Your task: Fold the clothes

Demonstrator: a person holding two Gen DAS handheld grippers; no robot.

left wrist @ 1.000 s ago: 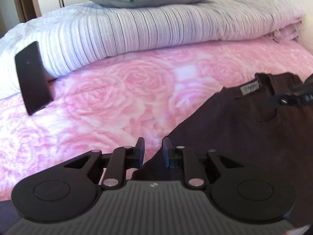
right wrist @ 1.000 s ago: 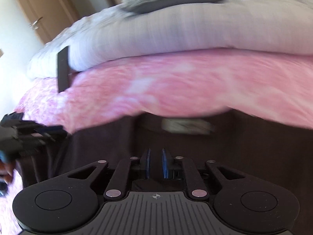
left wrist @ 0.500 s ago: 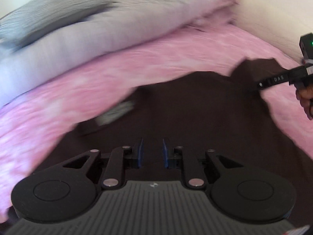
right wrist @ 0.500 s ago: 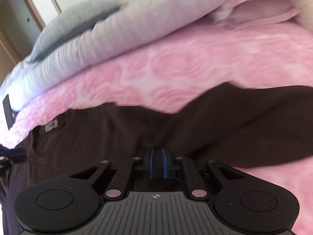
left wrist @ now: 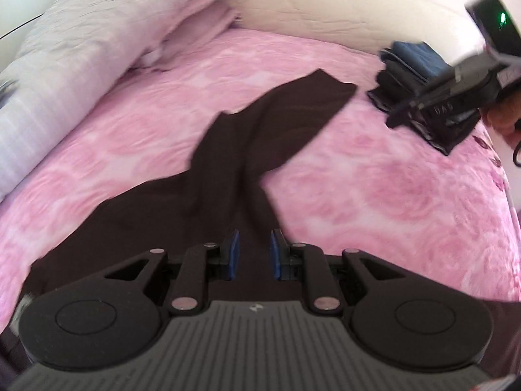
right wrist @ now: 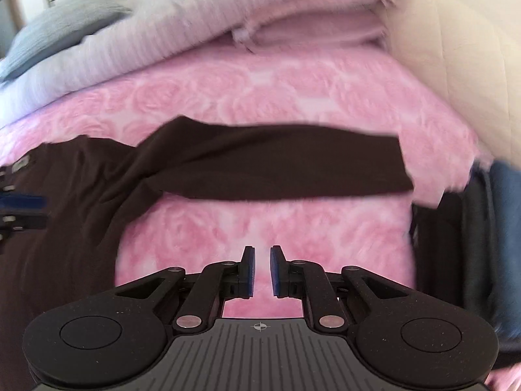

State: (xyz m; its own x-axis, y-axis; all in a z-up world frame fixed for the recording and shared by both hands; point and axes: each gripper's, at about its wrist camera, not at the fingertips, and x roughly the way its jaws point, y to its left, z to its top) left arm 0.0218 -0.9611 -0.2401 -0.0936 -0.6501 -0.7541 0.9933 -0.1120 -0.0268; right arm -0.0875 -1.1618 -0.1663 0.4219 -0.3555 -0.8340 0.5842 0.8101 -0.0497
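A dark brown long-sleeved shirt [left wrist: 228, 163] lies on the pink rose-patterned bedspread [left wrist: 374, 202], one sleeve [right wrist: 276, 169] stretched out to the right. My left gripper [left wrist: 252, 254] is open and empty, just above the shirt's body. My right gripper [right wrist: 262, 270] is open a little and empty, over bare bedspread [right wrist: 260, 221] in front of the sleeve. The right gripper also shows at the upper right of the left wrist view [left wrist: 403, 110]. The left gripper's fingers [right wrist: 22, 202] show at the left edge of the right wrist view, over the shirt near its collar.
A stack of folded dark and blue clothes [left wrist: 413, 75] lies at the right of the bed, also in the right wrist view [right wrist: 482, 234]. A rolled grey-white duvet [right wrist: 195, 32] and a pink folded blanket [right wrist: 309, 29] lie along the back. A cream wall [left wrist: 342, 6] borders the bed.
Both views have swung to the right along the shirt. My right gripper has opened and let go of the sleeve, which now lies flat on the bed. My left gripper has opened slightly wider.
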